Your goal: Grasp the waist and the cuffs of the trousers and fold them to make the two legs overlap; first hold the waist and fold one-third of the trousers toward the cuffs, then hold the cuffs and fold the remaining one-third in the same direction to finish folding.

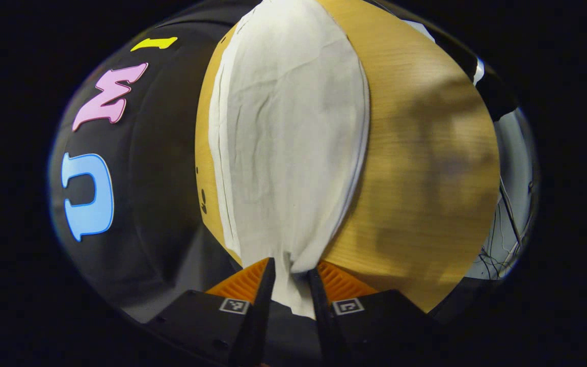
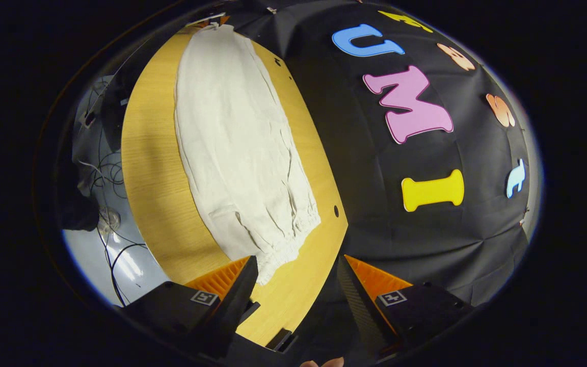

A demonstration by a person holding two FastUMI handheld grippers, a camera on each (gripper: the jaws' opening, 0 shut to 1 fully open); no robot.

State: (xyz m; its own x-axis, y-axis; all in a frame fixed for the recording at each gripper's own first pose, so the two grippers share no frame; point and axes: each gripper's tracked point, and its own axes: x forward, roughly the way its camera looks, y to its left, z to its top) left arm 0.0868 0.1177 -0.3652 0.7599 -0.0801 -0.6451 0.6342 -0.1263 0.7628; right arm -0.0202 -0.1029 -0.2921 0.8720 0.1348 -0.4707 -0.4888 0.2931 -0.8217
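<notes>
While the trousers (image 2: 237,148) are spread lengthwise on the bench (image 2: 151,193), bare wood is left along one long edge. Cloth is pinched by the left gripper (image 1: 290,285) at the near end; the right gripper (image 2: 298,285) is held open just beside the gathered end.

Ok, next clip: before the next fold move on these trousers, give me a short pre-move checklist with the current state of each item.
1. Left gripper has cloth between its fingers: ok, the trousers bunch into the narrow gap.
2. Right gripper has hold of the trousers: not ok, jaws wide apart, nothing between them, gathered end just beside one finger.
3. Legs overlapped: ok, the garment reads as one long strip with layered edges.
4. Trousers lie flat on the table: ok, only light wrinkles.
5. Which end the left gripper holds, waist or cuffs: cannot tell from its own view.
6. Table beside the trousers free for folding: ok, bare wood.
</notes>
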